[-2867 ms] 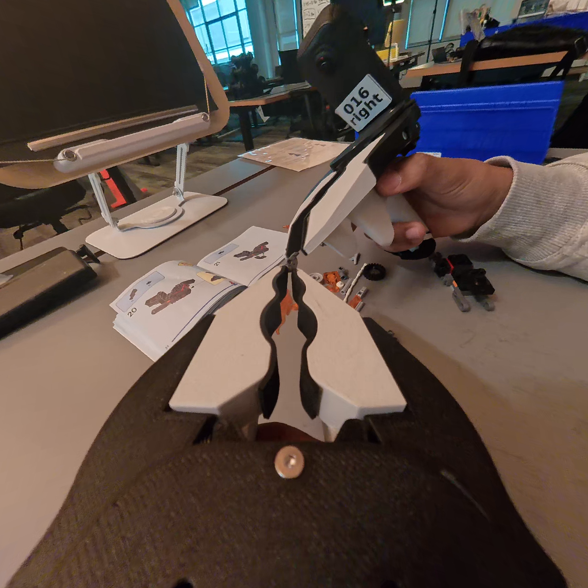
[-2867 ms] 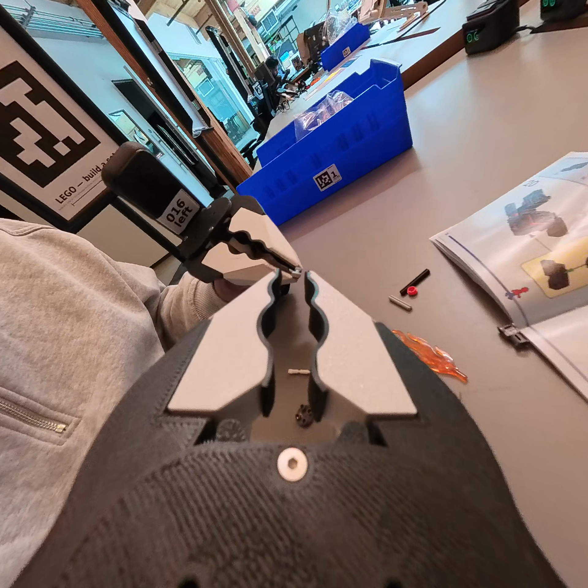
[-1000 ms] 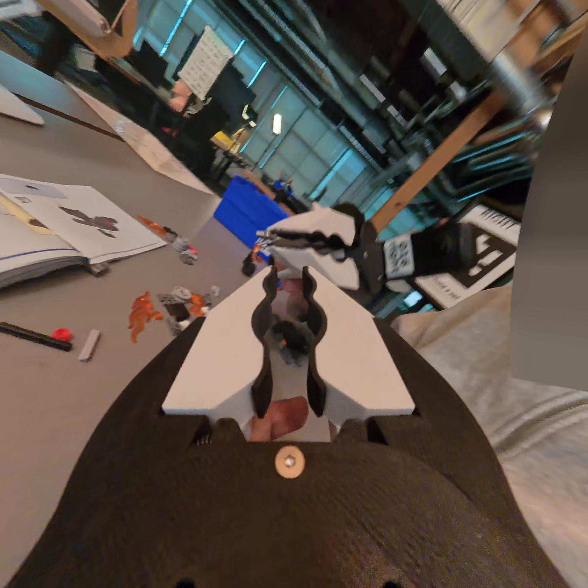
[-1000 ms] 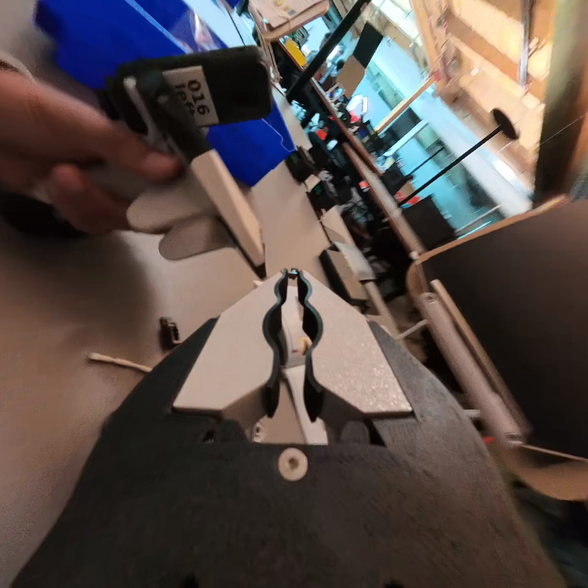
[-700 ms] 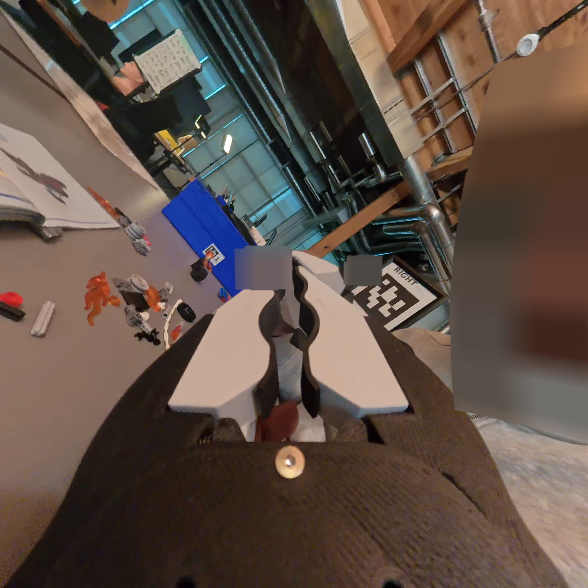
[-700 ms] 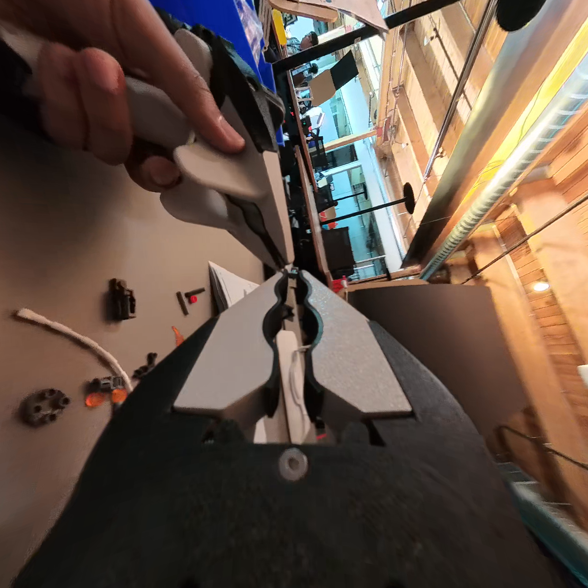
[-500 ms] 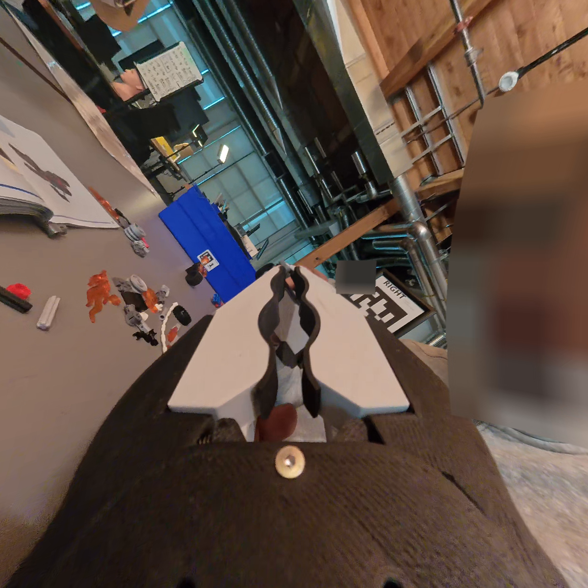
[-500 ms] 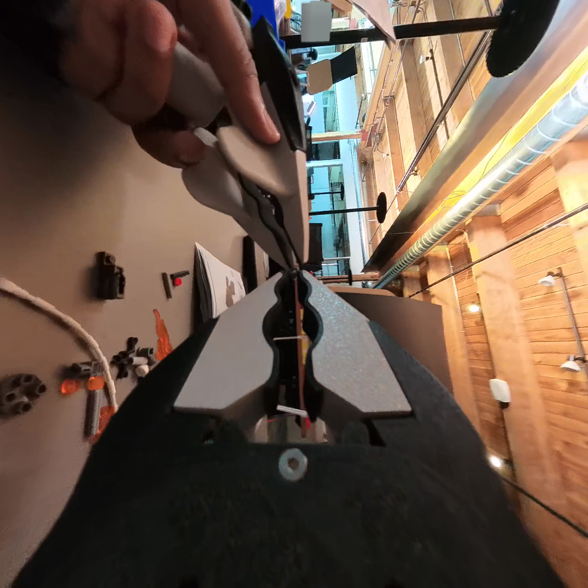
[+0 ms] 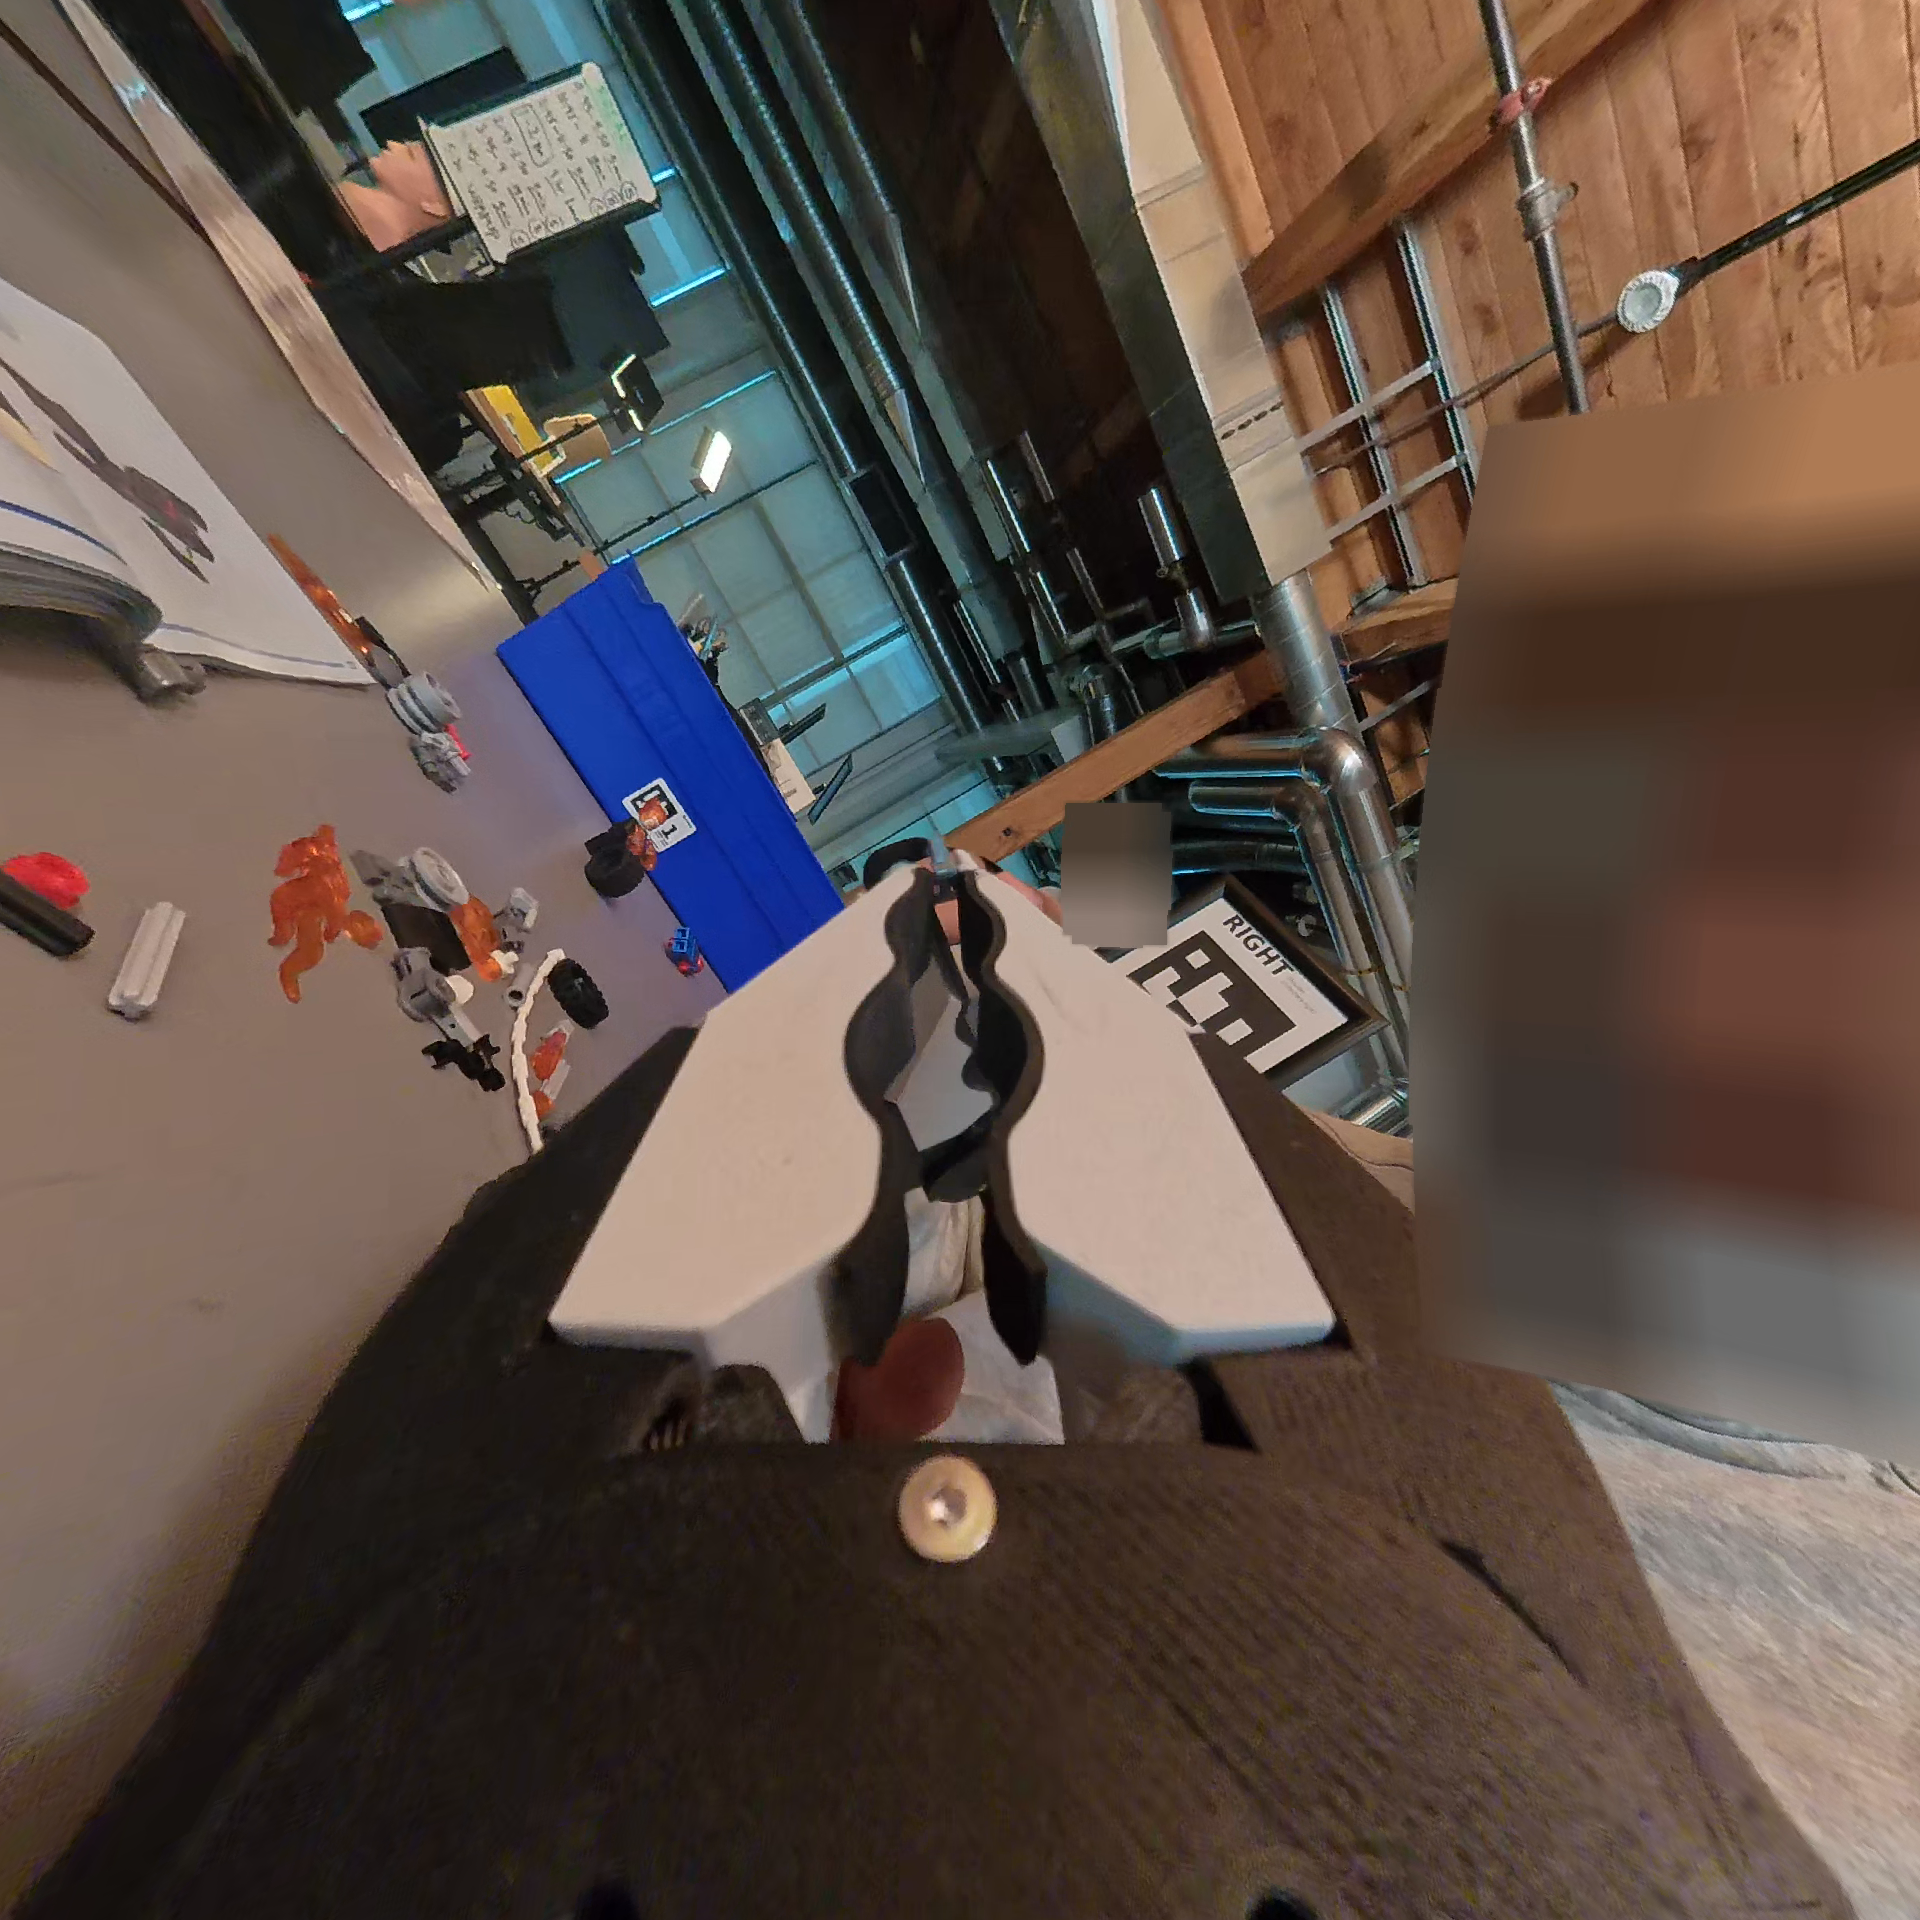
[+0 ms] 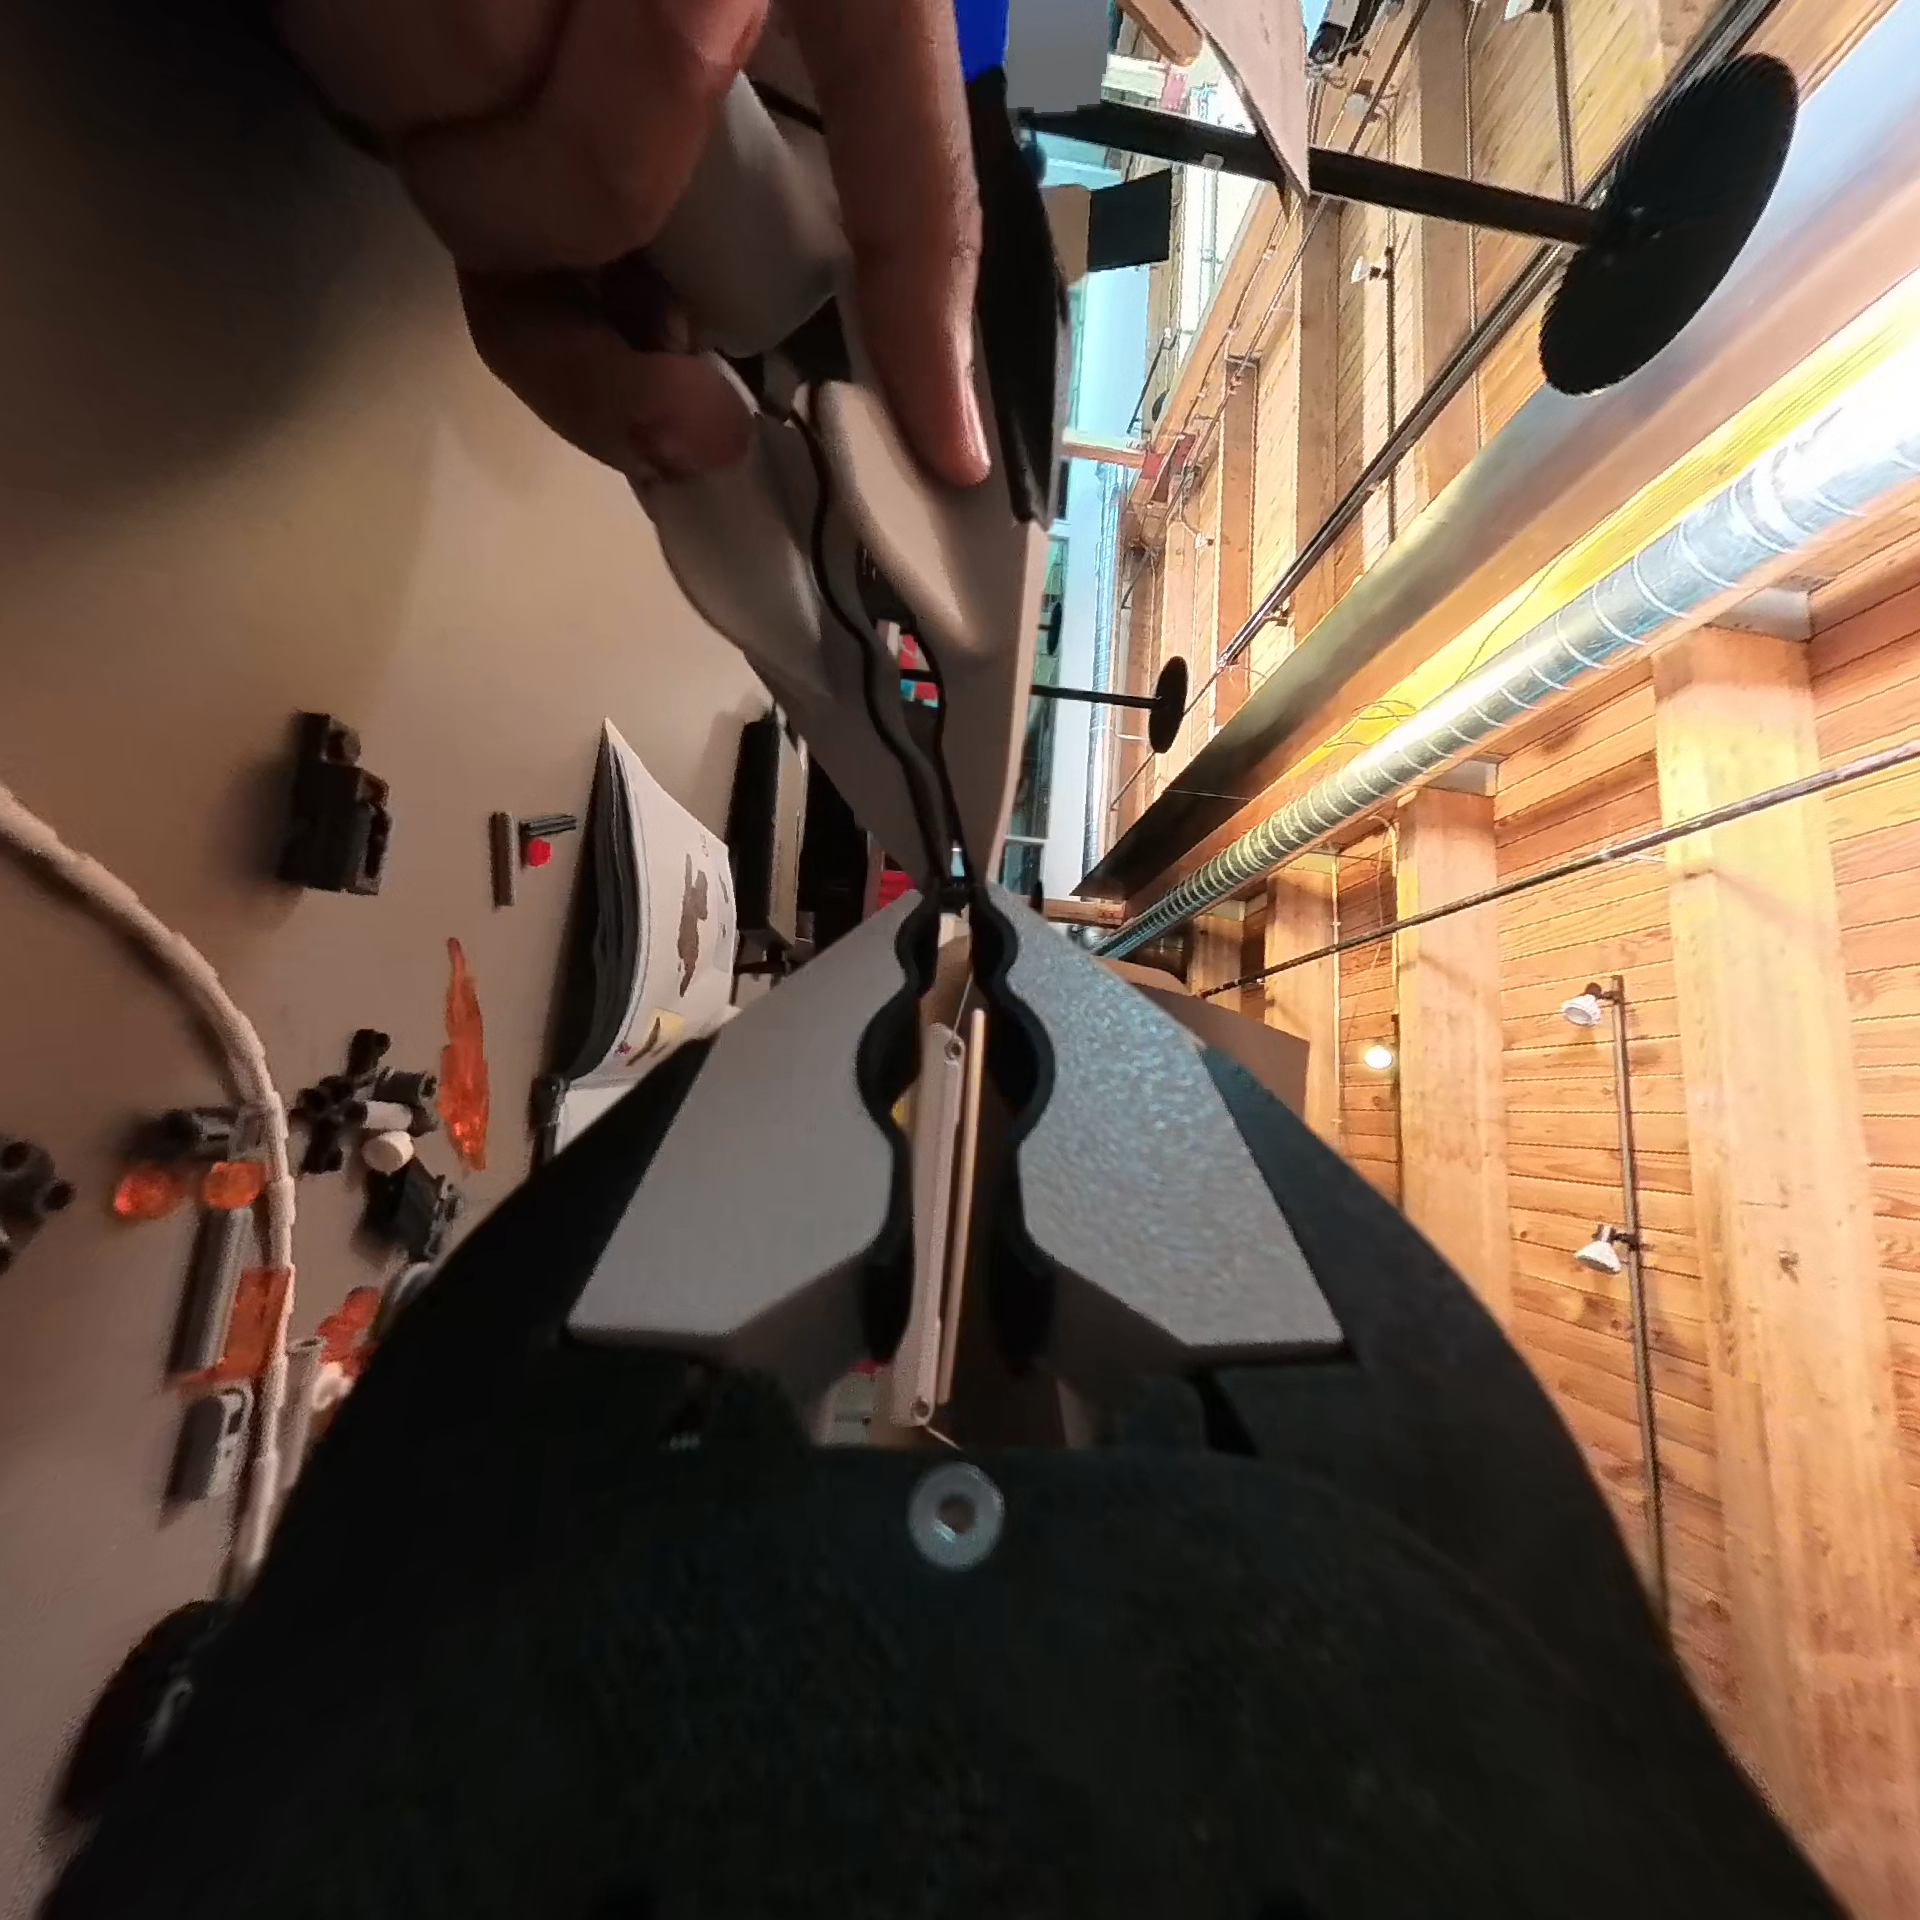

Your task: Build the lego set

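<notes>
Both grippers are held up off the table, tip to tip. My left gripper (image 9: 940, 878) is shut, with a small grey lego piece (image 9: 939, 854) pinched at its very tip. My right gripper (image 10: 951, 909) is shut at its tips on the same small piece (image 10: 948, 891), which looks dark there. In the right wrist view the left gripper (image 10: 948, 873) comes down from above, held by a hand (image 10: 644, 187). The right gripper's fingers (image 9: 935, 1091) show through the gap under my left fingers. The piece's shape is too small to tell.
The grey table (image 9: 208, 1195) holds loose parts: an orange flame (image 9: 312, 909), a black tyre (image 9: 579, 992), a white string (image 10: 208, 997), a black assembly (image 10: 332, 816). An open instruction booklet (image 10: 665, 894) and a blue bin (image 9: 665, 748) lie beyond. The tips of both grippers are at nearly the same place.
Both grippers lifted off the table and rolled sideways. The left gripper, open a second ago, has shut at the right gripper's tip. The two tips now meet on the small piece.
</notes>
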`<state>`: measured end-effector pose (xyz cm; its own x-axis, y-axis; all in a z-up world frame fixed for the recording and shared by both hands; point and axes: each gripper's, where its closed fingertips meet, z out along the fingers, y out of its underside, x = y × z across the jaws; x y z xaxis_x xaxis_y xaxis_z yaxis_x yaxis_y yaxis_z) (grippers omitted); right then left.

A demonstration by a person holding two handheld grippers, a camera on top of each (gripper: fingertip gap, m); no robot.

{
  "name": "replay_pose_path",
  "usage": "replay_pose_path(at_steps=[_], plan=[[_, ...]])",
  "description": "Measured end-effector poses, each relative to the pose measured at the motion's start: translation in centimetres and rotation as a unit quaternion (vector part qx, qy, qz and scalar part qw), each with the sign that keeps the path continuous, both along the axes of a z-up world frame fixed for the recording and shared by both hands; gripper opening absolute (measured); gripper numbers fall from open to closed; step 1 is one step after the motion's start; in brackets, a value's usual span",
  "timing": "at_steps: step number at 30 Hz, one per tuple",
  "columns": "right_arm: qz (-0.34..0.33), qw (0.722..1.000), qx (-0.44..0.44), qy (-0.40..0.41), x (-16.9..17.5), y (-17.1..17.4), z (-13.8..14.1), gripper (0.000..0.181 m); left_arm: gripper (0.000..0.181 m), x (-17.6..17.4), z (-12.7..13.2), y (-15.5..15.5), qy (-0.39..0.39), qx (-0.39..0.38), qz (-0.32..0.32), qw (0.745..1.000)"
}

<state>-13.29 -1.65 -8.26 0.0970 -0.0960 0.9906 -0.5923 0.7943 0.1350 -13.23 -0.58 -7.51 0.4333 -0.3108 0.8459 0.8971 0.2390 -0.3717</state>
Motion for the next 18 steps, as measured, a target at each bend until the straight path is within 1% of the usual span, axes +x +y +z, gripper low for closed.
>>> replay_pose_path(at_steps=[4, 10, 15, 17, 18], plan=[[0.0, 1.0, 0.013, 0.014, 0.0, 0.0, -0.1, 0.003, 0.002, 0.0, -0.1, -0.1, -0.006, 0.002, -0.004, 1.0], [0.006, 1.0, 0.0, -0.009, 0.0, -0.2, -0.3, 0.004, 0.002, -0.2, -0.1, -0.3, 0.013, -0.013, 0.013, 1.0], [0.035, 0.993, -0.053, -0.097, 0.3, -0.2, -0.5, 0.004, 0.002, -0.9, 0.1, -1.2, 0.025, -0.016, 0.044, 0.999], [0.042, 0.984, -0.095, -0.146, 0.0, 0.3, -0.1, 0.002, 0.002, -0.9, -0.1, -1.0, 0.038, -0.034, 0.049, 0.998], [0.046, 0.974, -0.127, -0.18, -0.3, 0.6, 0.1, 0.001, 0.001, -0.8, -0.3, -0.8, 0.049, -0.049, 0.05, 0.996]])
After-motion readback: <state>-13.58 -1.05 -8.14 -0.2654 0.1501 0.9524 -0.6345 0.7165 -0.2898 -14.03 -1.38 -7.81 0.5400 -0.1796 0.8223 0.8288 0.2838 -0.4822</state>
